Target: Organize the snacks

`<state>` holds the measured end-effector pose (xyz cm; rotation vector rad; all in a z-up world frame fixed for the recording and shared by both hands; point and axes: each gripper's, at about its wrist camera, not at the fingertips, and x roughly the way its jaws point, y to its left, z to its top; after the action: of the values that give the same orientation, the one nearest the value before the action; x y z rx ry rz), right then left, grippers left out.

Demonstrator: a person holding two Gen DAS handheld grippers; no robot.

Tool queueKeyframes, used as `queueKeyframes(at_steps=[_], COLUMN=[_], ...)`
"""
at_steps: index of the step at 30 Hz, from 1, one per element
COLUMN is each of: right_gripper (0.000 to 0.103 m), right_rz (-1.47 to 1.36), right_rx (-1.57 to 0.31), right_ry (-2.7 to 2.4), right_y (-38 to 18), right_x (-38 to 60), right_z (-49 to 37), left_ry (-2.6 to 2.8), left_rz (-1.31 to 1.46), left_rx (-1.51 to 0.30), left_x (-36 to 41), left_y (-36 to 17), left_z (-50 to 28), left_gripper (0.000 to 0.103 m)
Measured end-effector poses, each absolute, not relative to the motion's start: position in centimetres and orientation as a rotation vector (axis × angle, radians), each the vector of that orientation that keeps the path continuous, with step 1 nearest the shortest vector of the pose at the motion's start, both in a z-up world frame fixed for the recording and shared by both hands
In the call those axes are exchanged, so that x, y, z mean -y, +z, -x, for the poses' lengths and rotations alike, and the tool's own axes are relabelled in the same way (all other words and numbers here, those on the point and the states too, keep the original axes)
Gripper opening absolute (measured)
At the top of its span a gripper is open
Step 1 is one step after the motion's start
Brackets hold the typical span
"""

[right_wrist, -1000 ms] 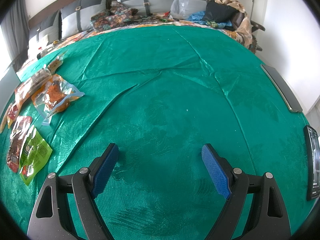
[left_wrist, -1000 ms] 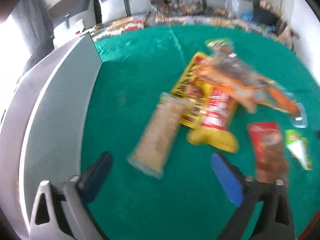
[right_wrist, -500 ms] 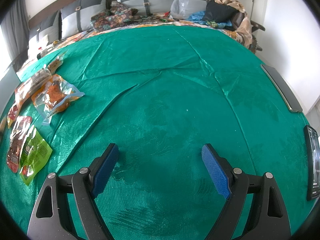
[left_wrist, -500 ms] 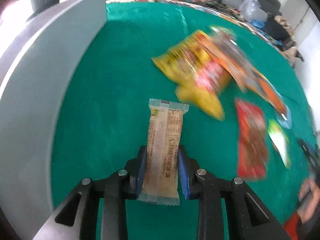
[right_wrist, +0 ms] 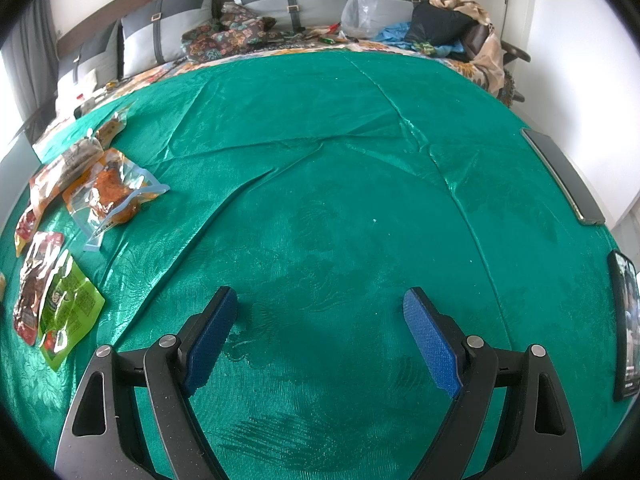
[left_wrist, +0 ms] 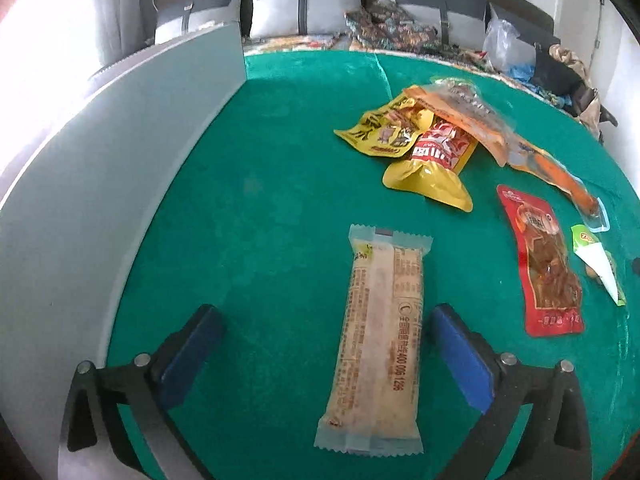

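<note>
The desk (right_wrist: 340,152) is covered by a shiny green cloth and fills most of both views. In the left wrist view a tall grey panel (left_wrist: 100,200) stands along the left side of the frame. At the lower centre of that view the left gripper (left_wrist: 324,352) has its jaws opening, now very wide, and a long beige snack bar (left_wrist: 380,340) lies flat on the cloth between them; neither pad touches it, and it lies closer to the right pad. In the upper right of the same frame there is a pile of yellow snack bags (left_wrist: 424,148) with a clear orange packet (left_wrist: 520,148) over them, and lower on the right lie a red packet (left_wrist: 540,272) and beside it a small green packet (left_wrist: 596,264). In the right wrist view the right gripper (right_wrist: 320,336) sits at the lower centre with its jaws wide open and empty over bare cloth, well apart from the snacks at the left edge. 2 dark flat devices (right_wrist: 560,176) lie at the right edge.
</note>
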<state>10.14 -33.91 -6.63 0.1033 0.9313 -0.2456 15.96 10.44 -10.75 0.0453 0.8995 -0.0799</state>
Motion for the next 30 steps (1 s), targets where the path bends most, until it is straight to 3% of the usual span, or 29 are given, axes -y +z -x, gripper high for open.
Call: queueKeyframes(at_steps=[30], right_gripper=[0.088], right_rz=[-0.104], right_rx=[-0.931], right_ry=[-0.245], right_y=[-6.66], right_x=[33.93], right_z=[-10.11], left_ry=[-0.084], left_rz=[-0.043], left_rx=[-0.9], left_x=[-10.87], left_y=[-10.74], left_z=[-16.15], left_gripper=[0.103])
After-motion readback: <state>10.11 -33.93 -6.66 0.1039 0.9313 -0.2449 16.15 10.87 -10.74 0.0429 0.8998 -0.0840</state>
